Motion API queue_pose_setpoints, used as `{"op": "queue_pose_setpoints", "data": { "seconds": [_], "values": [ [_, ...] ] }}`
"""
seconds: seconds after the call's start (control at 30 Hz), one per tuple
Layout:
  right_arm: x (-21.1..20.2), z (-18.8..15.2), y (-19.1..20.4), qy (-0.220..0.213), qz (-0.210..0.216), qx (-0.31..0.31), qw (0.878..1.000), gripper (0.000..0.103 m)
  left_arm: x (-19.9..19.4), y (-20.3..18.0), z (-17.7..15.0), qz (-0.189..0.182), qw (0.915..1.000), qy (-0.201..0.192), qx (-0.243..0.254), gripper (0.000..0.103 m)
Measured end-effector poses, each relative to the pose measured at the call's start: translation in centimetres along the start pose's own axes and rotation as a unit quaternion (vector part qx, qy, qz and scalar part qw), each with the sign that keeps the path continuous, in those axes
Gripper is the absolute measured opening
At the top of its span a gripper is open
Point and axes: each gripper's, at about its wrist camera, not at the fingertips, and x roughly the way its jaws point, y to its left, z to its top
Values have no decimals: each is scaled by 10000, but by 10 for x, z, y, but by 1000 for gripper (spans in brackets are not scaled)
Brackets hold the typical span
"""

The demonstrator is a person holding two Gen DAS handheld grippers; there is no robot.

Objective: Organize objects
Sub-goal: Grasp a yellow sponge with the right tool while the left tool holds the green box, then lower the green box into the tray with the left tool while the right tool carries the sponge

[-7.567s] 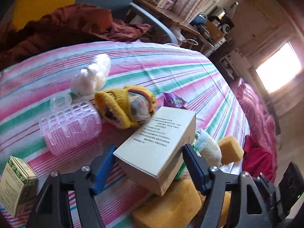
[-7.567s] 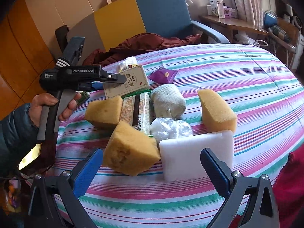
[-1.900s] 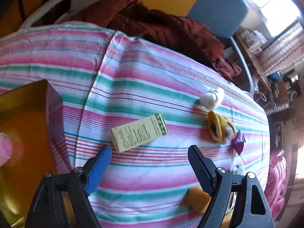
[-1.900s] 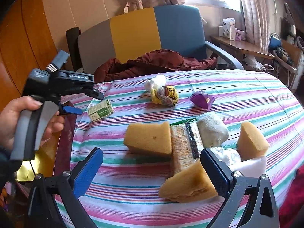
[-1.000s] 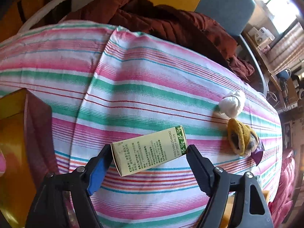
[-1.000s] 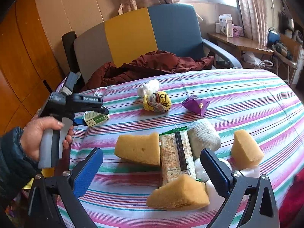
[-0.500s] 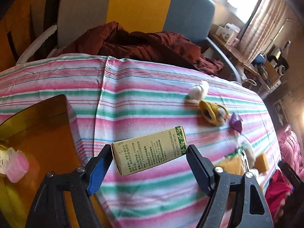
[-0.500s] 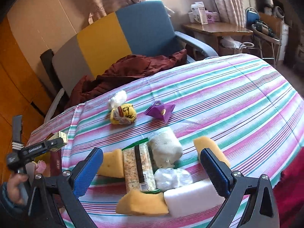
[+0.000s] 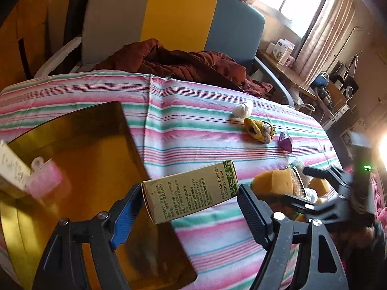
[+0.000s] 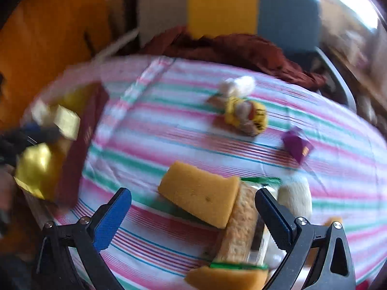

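My left gripper (image 9: 189, 204) is shut on a pale green carton (image 9: 191, 191) and holds it in the air over the edge of a gold-lined box (image 9: 79, 169). The box holds a pink plastic case (image 9: 44, 178) and a white carton (image 9: 11, 166). My right gripper (image 10: 193, 212) is open and empty above a yellow sponge (image 10: 200, 195) and a snack pack (image 10: 241, 229) on the striped cloth. The right wrist view is blurred; the left gripper with its carton (image 10: 66, 120) shows at its left over the box (image 10: 79, 145).
On the striped tablecloth (image 9: 193, 120) lie a white ball (image 9: 241, 108), a yellow knitted toy (image 9: 258, 129) and a purple packet (image 9: 285, 141). A chair with a dark red garment (image 9: 183, 62) stands behind. The right gripper's body (image 9: 338, 193) shows at the right.
My left gripper has lifted the green carton off the cloth and carried it toward the gold box. My right gripper has swung down toward the sponge and snack pack.
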Motion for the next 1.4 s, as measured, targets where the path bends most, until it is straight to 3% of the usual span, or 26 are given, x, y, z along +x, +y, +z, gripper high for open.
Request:
{"op": "queue_pose_setpoints", "data": {
  "seconds": [0.1,0.17,0.2,0.23,0.33,0.47,0.63,0.83,0.97,1.13,1.27,1.4],
  "values": [
    [22,6,12,352,-235,-558,9975,102,-13,10,-9,33,9999,-81,-66,80],
    [35,8,17,573,-401,-829,9941,92,-20,21,-15,57,9998,-123,-169,80],
    [40,8,20,667,-545,-935,9919,78,-23,26,-18,97,9996,-152,-222,80],
    [43,9,22,658,-802,-1075,9888,73,-25,31,-20,119,9994,-171,-259,80],
    [39,12,20,575,-799,-1035,9897,66,-32,55,-30,247,9983,-212,-486,80],
    [25,17,28,291,-784,-833,9930,65,-31,98,-39,593,9949,-180,-792,80],
    [-19,29,74,-421,-198,-865,9952,65,-32,139,-37,788,9911,-149,-1066,80],
    [-47,26,152,-748,688,-1352,9856,65,-31,168,-16,999,9886,-144,-1121,81],
    [-43,23,195,-668,1102,-1559,9793,65,-35,181,-1,1074,9861,-293,-1234,83],
    [-15,23,237,-359,1544,-1600,9743,66,-59,190,6,902,9846,-688,-1333,88],
    [12,18,266,-46,1723,-1672,9707,66,-58,197,11,807,9863,-555,-1329,88],
    [25,13,292,98,1944,-1661,9667,66,-83,194,8,919,9822,-973,-1315,88]
  ]
}}
